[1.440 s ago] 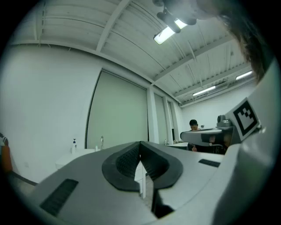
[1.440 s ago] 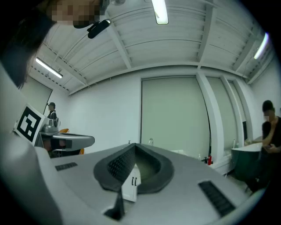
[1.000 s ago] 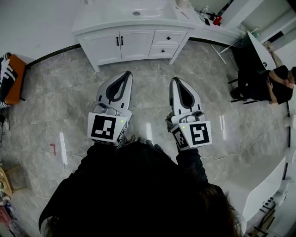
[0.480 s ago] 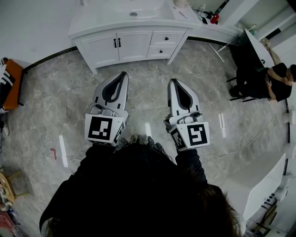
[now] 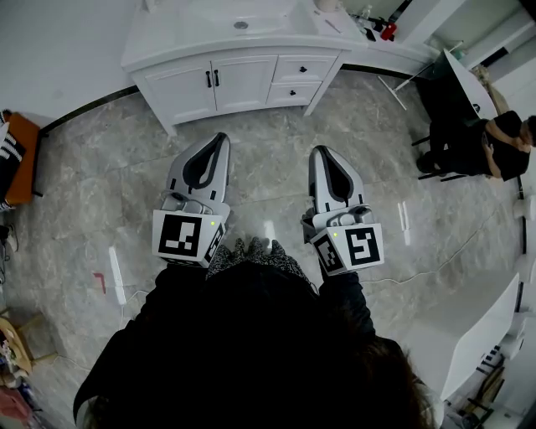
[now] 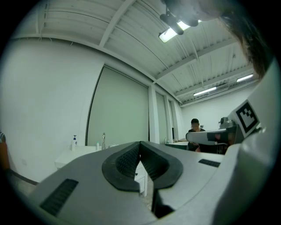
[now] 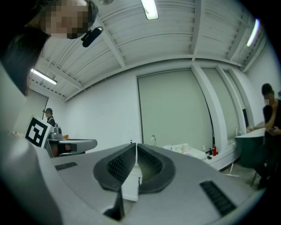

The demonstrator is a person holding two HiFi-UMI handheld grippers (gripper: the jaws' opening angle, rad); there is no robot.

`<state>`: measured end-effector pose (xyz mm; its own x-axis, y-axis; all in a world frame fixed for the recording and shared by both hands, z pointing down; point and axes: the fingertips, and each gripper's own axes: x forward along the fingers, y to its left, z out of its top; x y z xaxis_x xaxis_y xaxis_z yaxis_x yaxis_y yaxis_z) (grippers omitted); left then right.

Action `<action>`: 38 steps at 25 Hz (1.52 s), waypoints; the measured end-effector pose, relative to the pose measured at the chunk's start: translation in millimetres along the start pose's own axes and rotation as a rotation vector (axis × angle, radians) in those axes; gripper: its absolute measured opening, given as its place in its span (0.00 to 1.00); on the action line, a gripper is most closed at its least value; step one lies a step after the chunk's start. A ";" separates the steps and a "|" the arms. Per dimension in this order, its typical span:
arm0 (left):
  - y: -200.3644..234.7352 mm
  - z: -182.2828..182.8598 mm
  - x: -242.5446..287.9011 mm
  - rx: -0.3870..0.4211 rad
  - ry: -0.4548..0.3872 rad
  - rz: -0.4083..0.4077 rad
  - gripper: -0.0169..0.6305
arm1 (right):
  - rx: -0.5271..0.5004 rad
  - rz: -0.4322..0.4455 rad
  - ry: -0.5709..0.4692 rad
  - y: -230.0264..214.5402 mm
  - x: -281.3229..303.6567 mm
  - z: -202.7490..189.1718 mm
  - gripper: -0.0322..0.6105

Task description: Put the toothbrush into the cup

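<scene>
In the head view both grippers are held out over the grey stone floor, pointing at a white vanity cabinet (image 5: 243,75) with a sink. My left gripper (image 5: 222,136) is shut with nothing between its jaws. My right gripper (image 5: 318,152) is also shut and empty. The right gripper view shows a small white cup (image 7: 185,147) on the vanity top, right of the faucet (image 7: 153,139). In the head view the cup (image 5: 329,4) is cut off by the top edge. I cannot make out a toothbrush for certain. Both grippers are well short of the vanity.
A soap bottle (image 6: 74,143) and the faucet (image 6: 104,140) stand on the counter, with a red bottle (image 7: 214,150) at its right end. A person (image 5: 490,147) sits at a dark table on the right. An orange seat (image 5: 21,159) is at the left and a white table (image 5: 469,335) at the lower right.
The left gripper has drifted a little to the left and down in the head view. The vanity has shifted slightly left in that view. Both grippers stay shut.
</scene>
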<state>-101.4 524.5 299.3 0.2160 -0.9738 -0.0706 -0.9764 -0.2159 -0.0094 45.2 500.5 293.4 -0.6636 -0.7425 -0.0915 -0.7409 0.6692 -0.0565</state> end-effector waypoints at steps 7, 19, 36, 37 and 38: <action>7.0 -2.4 10.1 -0.015 0.002 0.002 0.04 | -0.008 -0.006 0.026 -7.6 7.4 -2.2 0.06; 22.8 -5.1 64.6 -0.005 0.003 0.022 0.04 | -0.024 0.035 0.036 -40.1 58.3 -8.4 0.06; 30.7 -9.7 179.8 0.002 0.025 0.016 0.04 | -0.006 0.062 0.065 -125.5 141.0 -15.6 0.06; 30.7 -10.2 185.8 0.003 0.026 0.016 0.04 | -0.003 0.062 0.063 -130.6 144.5 -15.5 0.06; 30.9 -10.7 192.0 0.004 0.027 0.018 0.04 | 0.000 0.063 0.059 -135.2 148.2 -14.6 0.06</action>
<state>-90.1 330.1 296.2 0.1986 -0.9791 -0.0440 -0.9801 -0.1983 -0.0123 45.5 299.6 302.0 -0.7139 -0.6993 -0.0361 -0.6974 0.7147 -0.0529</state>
